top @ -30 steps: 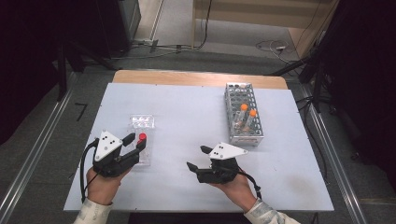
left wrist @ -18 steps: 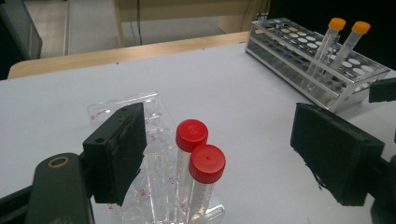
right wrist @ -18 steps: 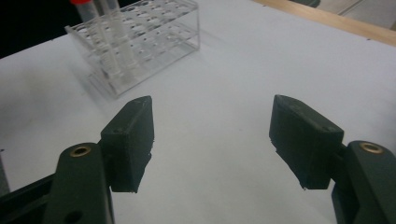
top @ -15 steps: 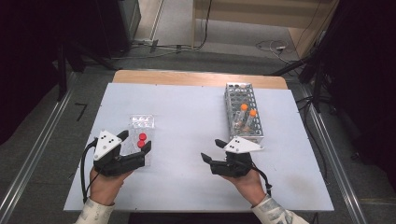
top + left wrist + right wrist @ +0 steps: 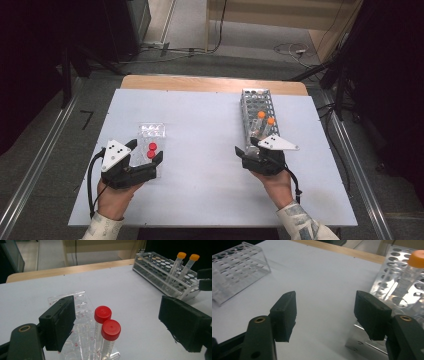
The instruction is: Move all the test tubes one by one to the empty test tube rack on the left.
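Note:
Two red-capped tubes (image 5: 102, 315) (image 5: 151, 150) stand side by side in the near end of a small clear rack (image 5: 75, 296) (image 5: 151, 131). My left gripper (image 5: 120, 312) (image 5: 146, 151) is open around them. Its jaws have just been opening, and the pads stand well off both tubes. My right gripper (image 5: 325, 307) (image 5: 248, 147) is open at the near end of a long perforated rack (image 5: 392, 265) (image 5: 257, 105). Its jaws have just been closing a little, with nothing between them. Two orange-capped tubes (image 5: 265, 118) (image 5: 187, 257) stand in that rack; one orange cap (image 5: 415, 261) shows at the right.
The white table top (image 5: 205, 130) carries both racks, with a wooden strip (image 5: 210, 84) along its far edge. The small clear rack (image 5: 237, 267) lies far left in the right gripper view. Cables trail on the floor beyond.
The left jaws have opened off the red-capped tube, which now stands in the small rack beside the other. The right gripper has moved right, up to the long rack's near end.

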